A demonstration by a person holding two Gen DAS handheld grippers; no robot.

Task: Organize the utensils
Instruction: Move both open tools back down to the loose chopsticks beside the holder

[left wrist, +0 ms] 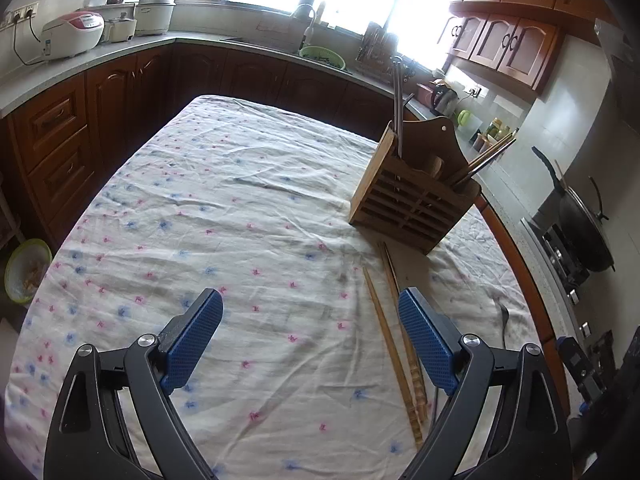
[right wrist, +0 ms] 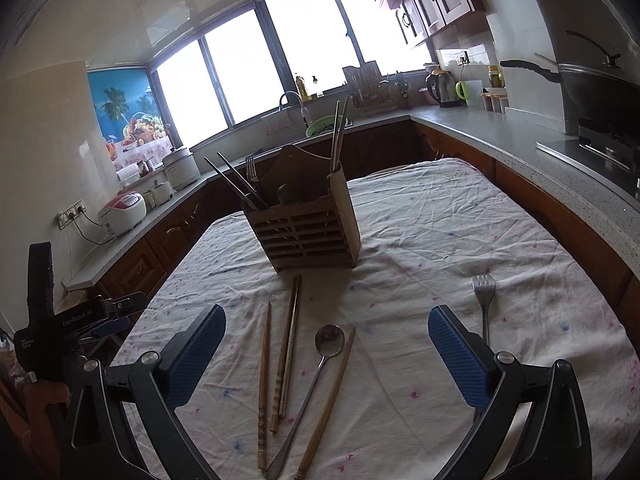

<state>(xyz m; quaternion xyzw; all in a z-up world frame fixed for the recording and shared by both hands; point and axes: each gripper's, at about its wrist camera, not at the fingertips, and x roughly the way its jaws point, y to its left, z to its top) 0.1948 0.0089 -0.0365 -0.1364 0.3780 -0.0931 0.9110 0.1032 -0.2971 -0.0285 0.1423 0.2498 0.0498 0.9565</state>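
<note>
A wooden utensil holder (right wrist: 308, 228) stands on the cloth-covered table (right wrist: 440, 232), with chopsticks and a fork upright in it; it also shows in the left wrist view (left wrist: 412, 196). In front of it lie wooden chopsticks (right wrist: 264, 380), a metal chopstick (right wrist: 290, 356), a metal spoon (right wrist: 326, 352), another wooden chopstick (right wrist: 332, 400) and a fork (right wrist: 484, 296). My right gripper (right wrist: 326, 344) is open above the spoon. My left gripper (left wrist: 310, 320) is open and empty; two wooden chopsticks (left wrist: 392, 344) lie by its right finger.
Kitchen counters with brown cabinets ring the table. A rice cooker (left wrist: 72, 34) sits at the left, a sink (right wrist: 316, 126) under the windows, a kettle (right wrist: 438, 86) and a wok on the stove (right wrist: 600, 92) at the right. A green bowl (left wrist: 26, 270) is on the floor.
</note>
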